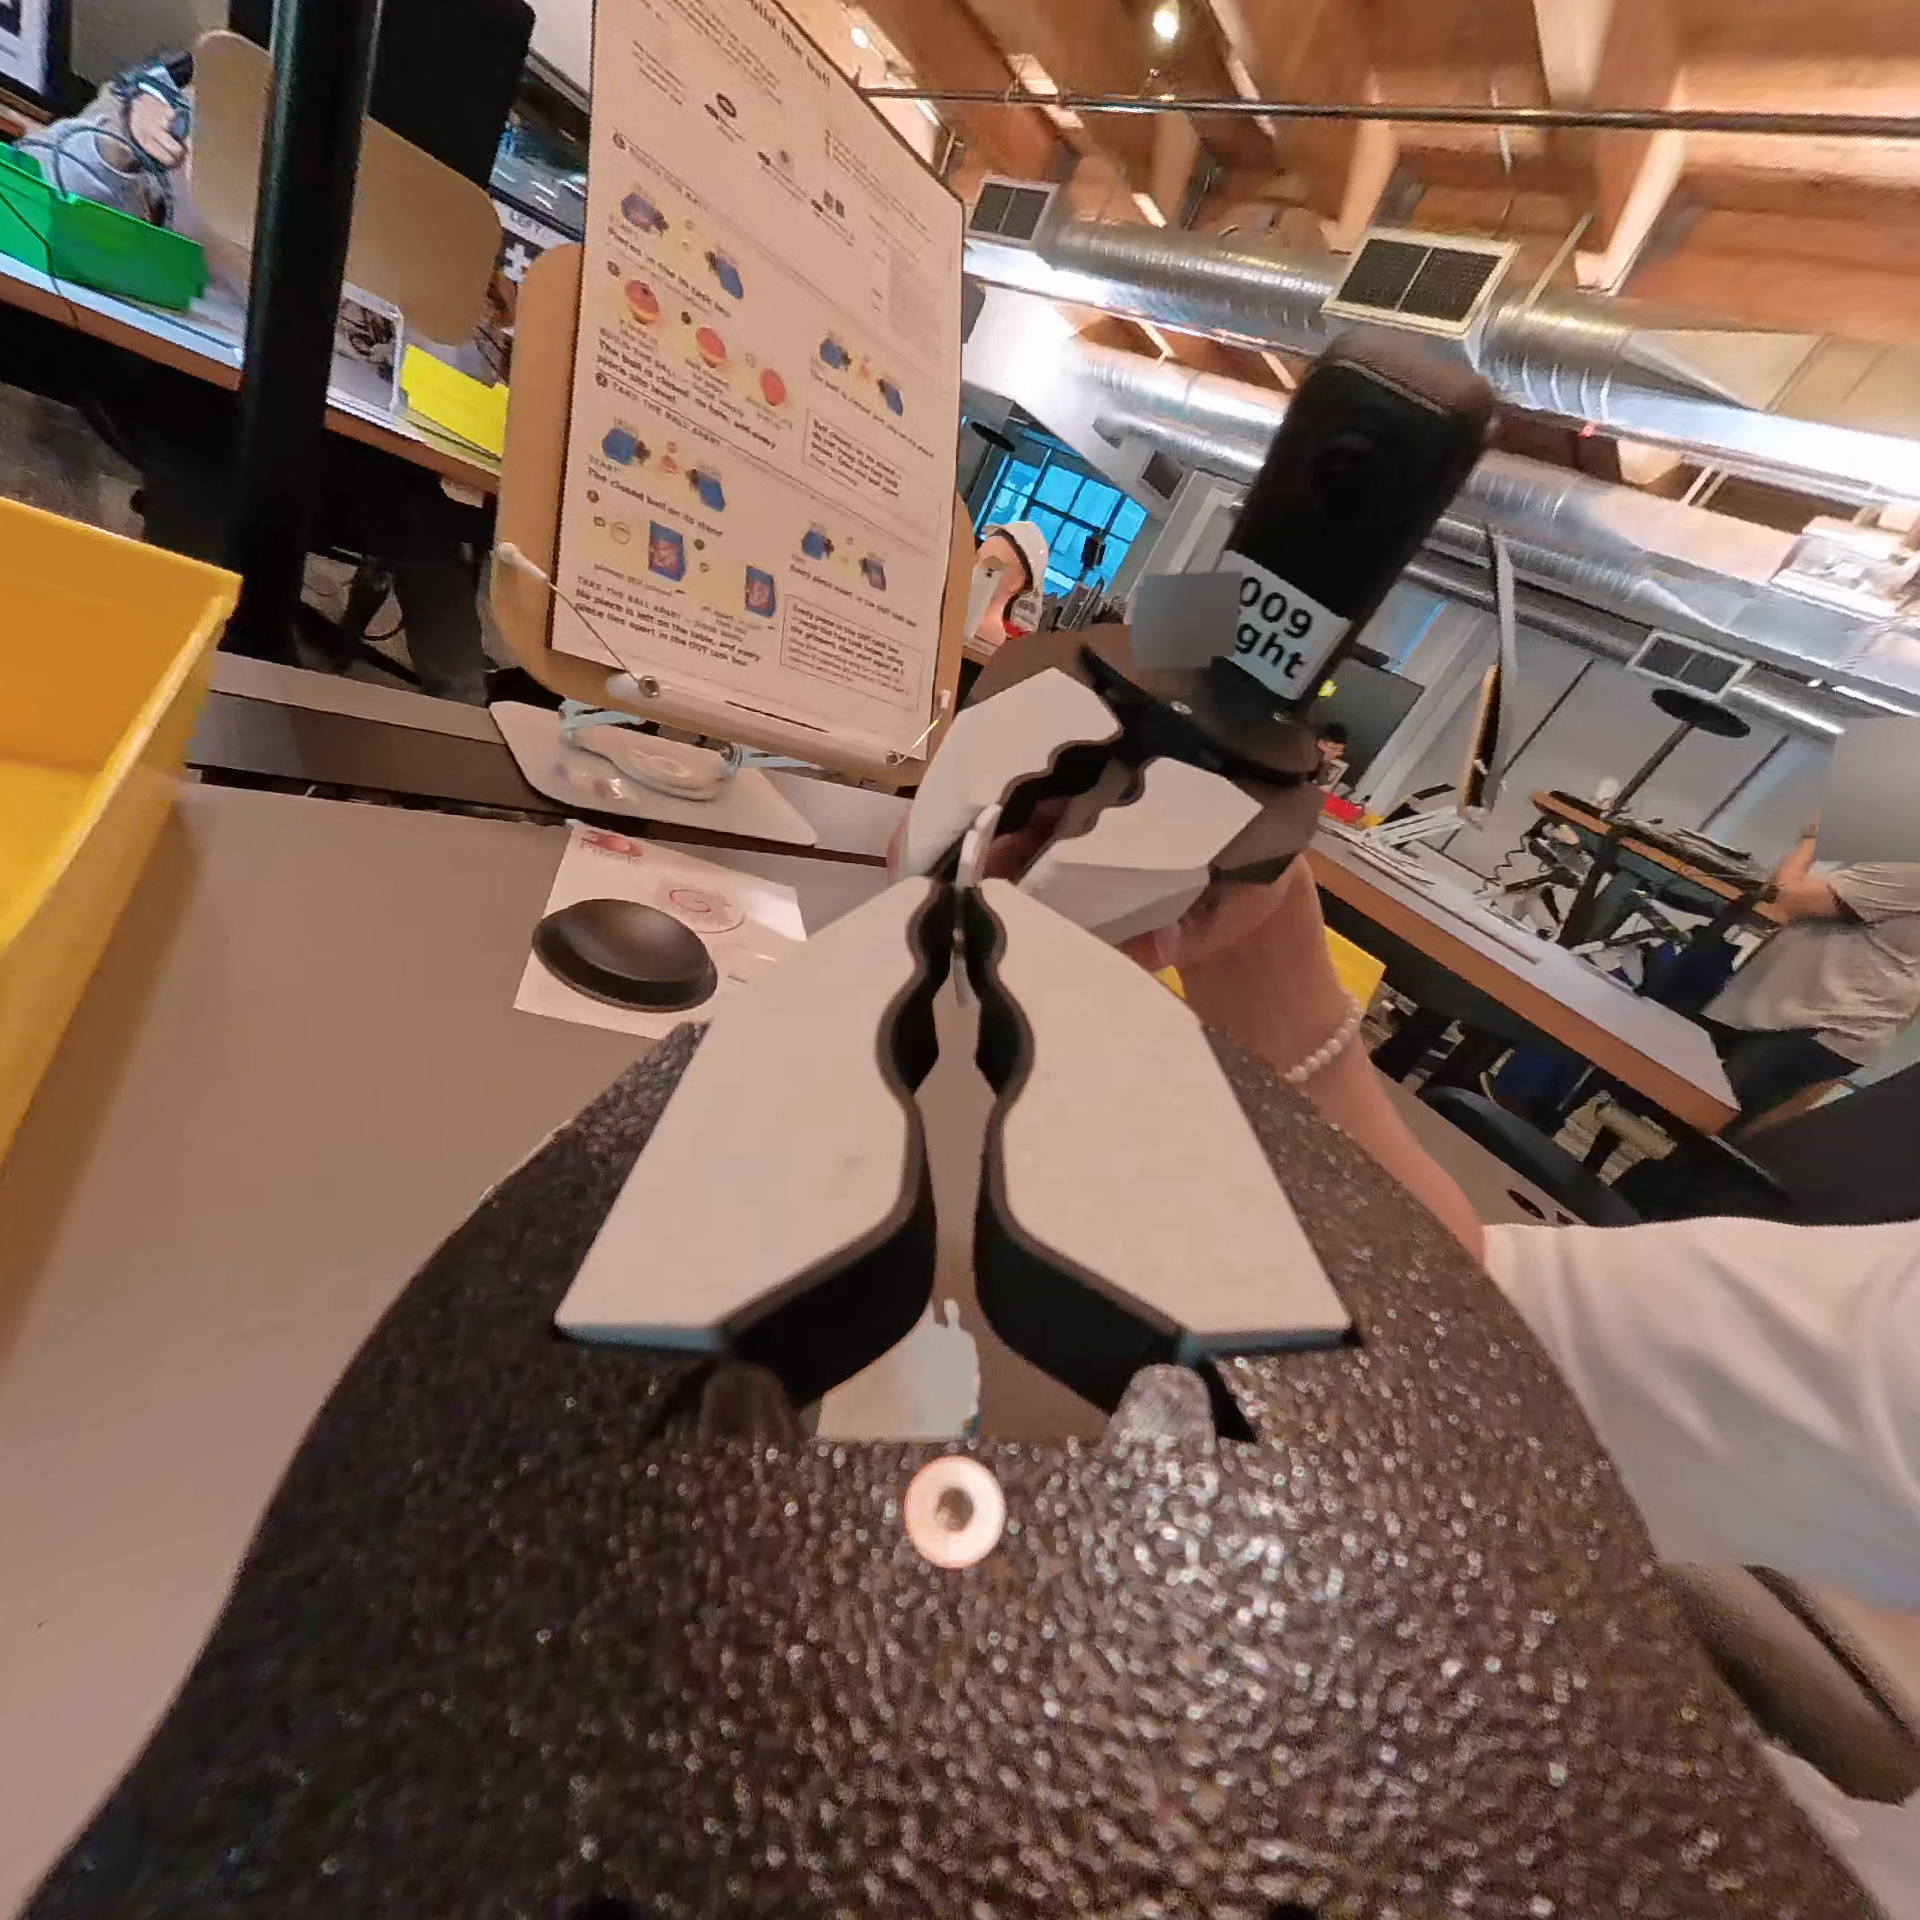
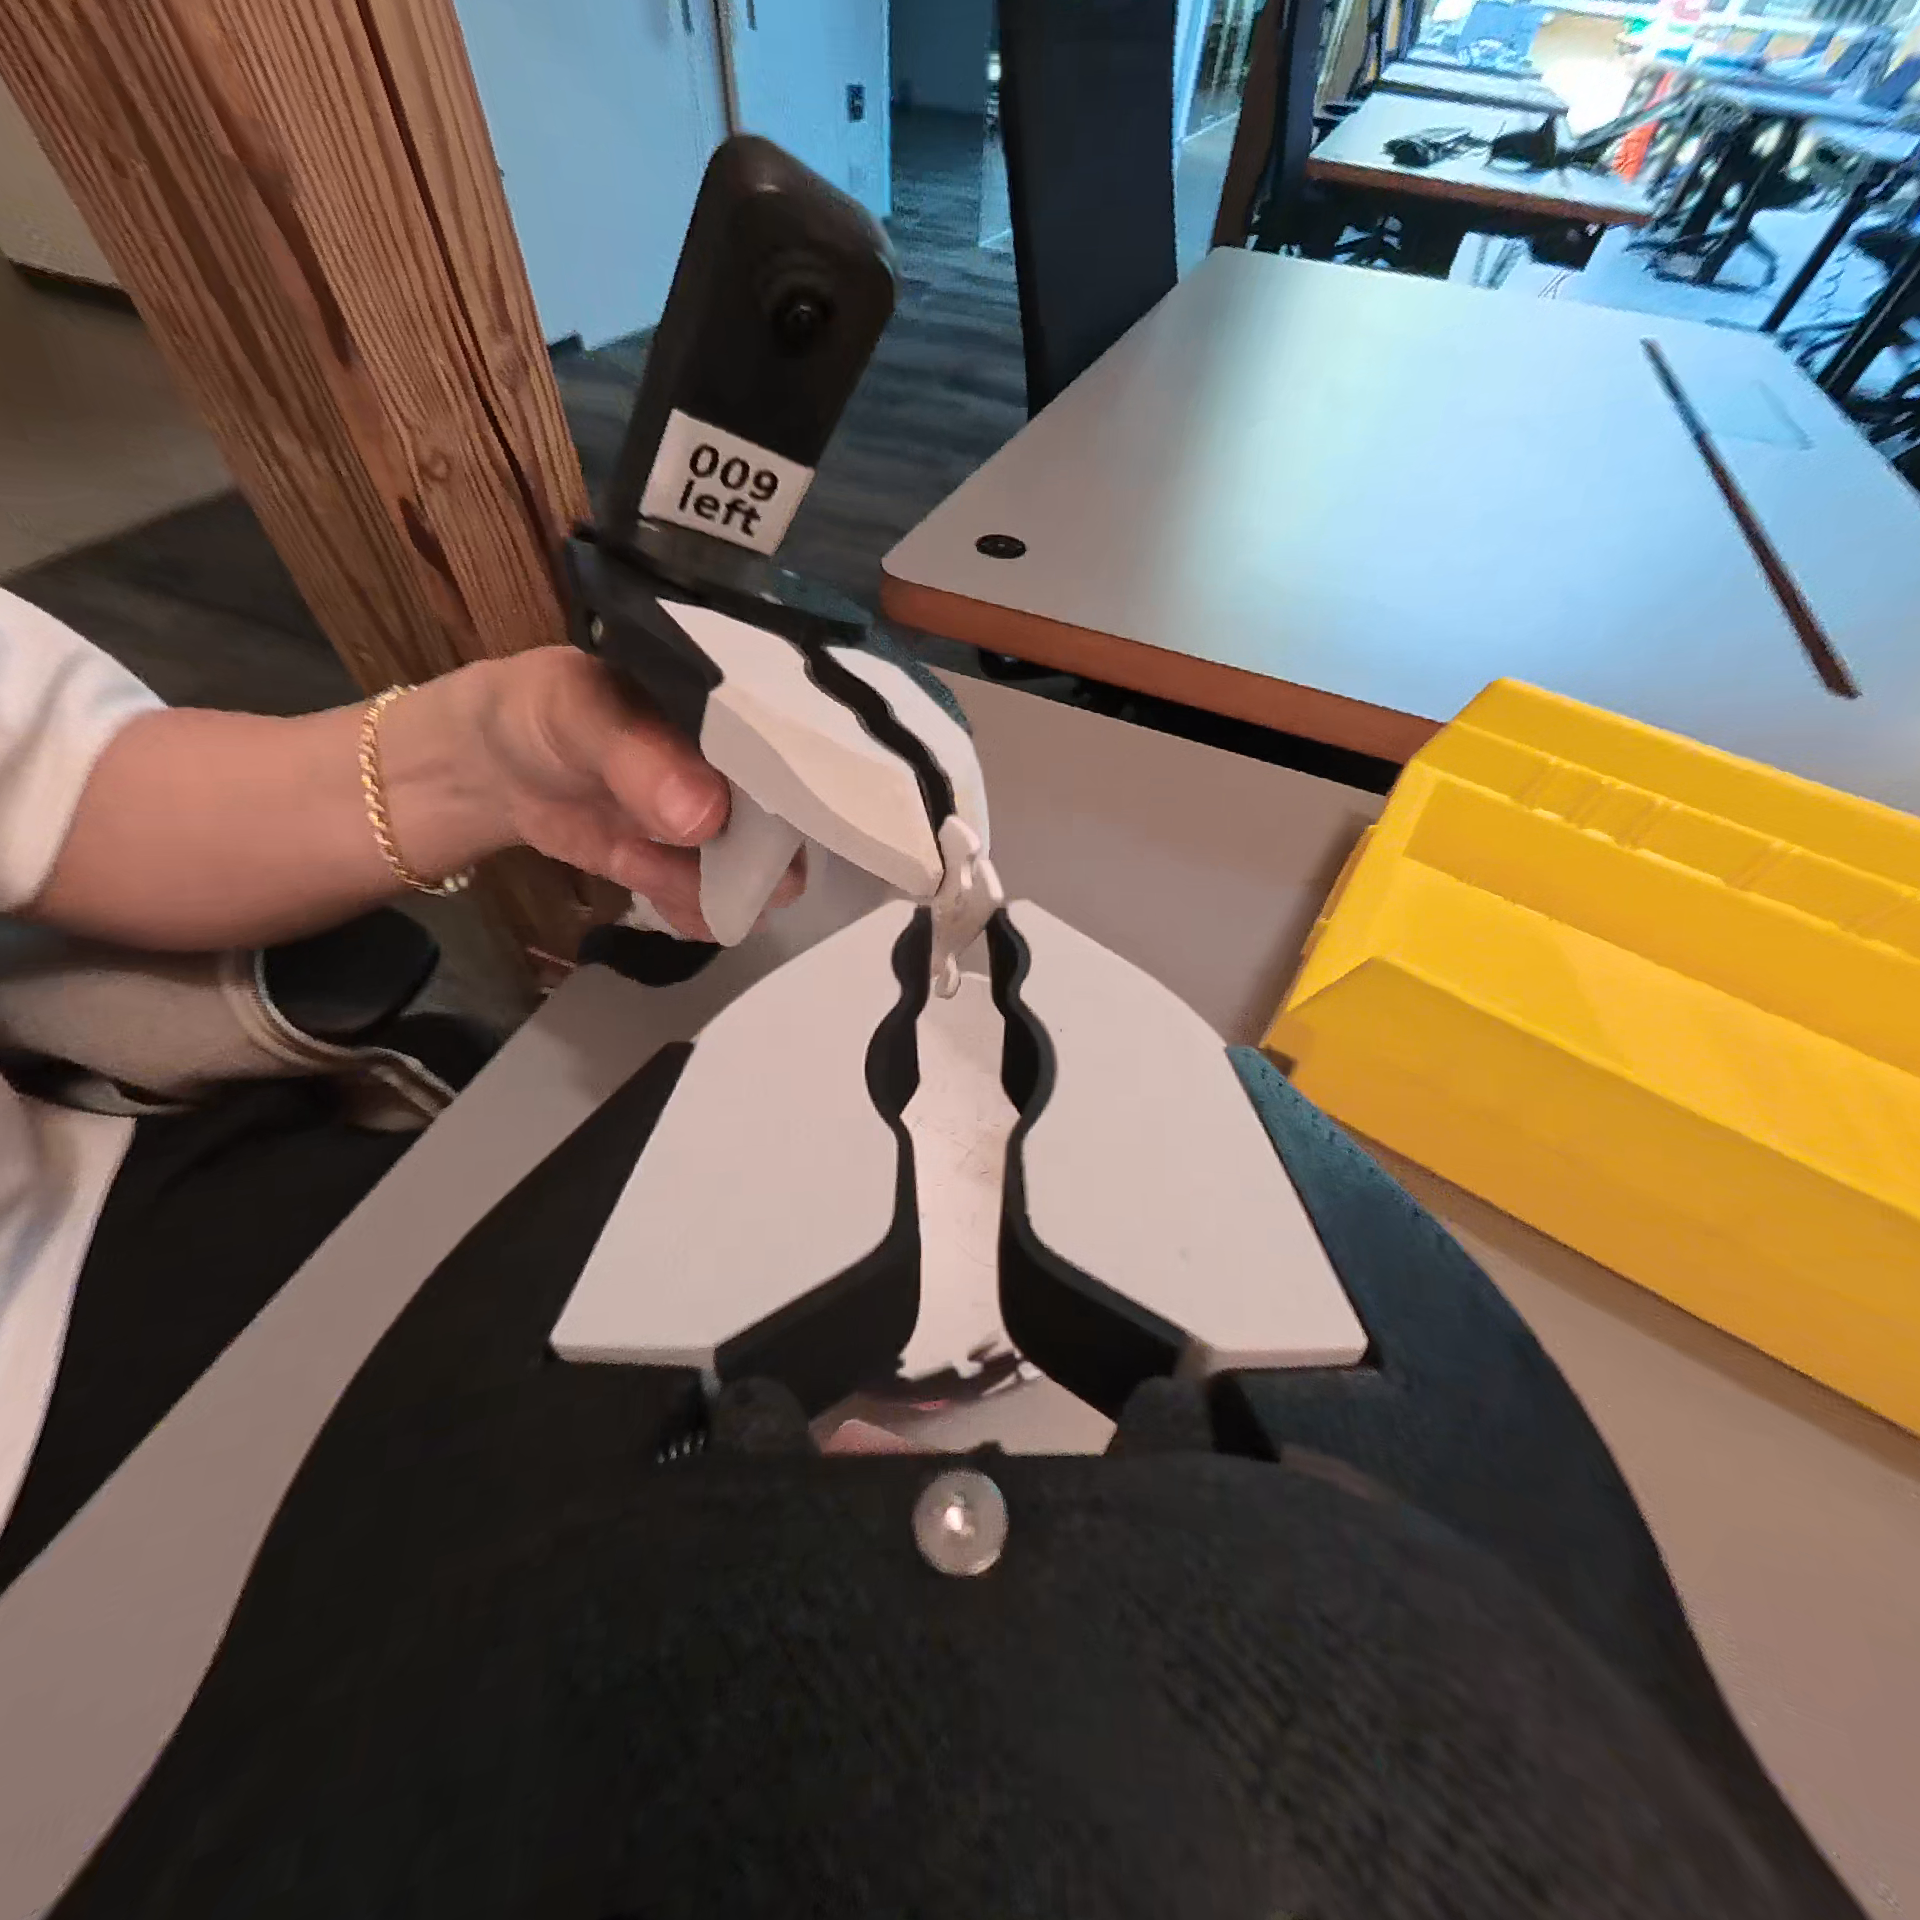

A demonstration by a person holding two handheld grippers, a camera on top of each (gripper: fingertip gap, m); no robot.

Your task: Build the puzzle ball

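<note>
White plastic, thin and flat, is all we have between our two tools: a small puzzle piece (image 2: 961, 914) held in the air above the grey table (image 1: 312, 1091), with the left gripper (image 1: 954, 940) pinching it edge-on at the very tips and the right gripper (image 2: 954, 930) meeting it from the opposite side. In the right wrist view the piece sits at twelve o'clock of our own fingers, its lobed lower end hanging into the narrow gap between them; whether the right fingers truly clamp it or only bracket it we cannot tell, since a sliver of space shows on each side. The left one is closed on it, tips together around the thin edge. We judge this to be a hand-over or a re-grip, and the risk lies there: the hold is at the fingertips only, on a slim slippery part, so if one side lets go before the other has bitten, the piece drops to the table or twists out of line. Squeezing from two directions at once could also lever it sideways. The black round stand (image 1: 623, 951) waits on its printed sheet at ten o'clock in the left wrist view, well apart from the piece, and the yellow bin (image 2: 1621, 997) lies at three o'clock in the right wrist view; no ball is started on the stand yet.
</note>
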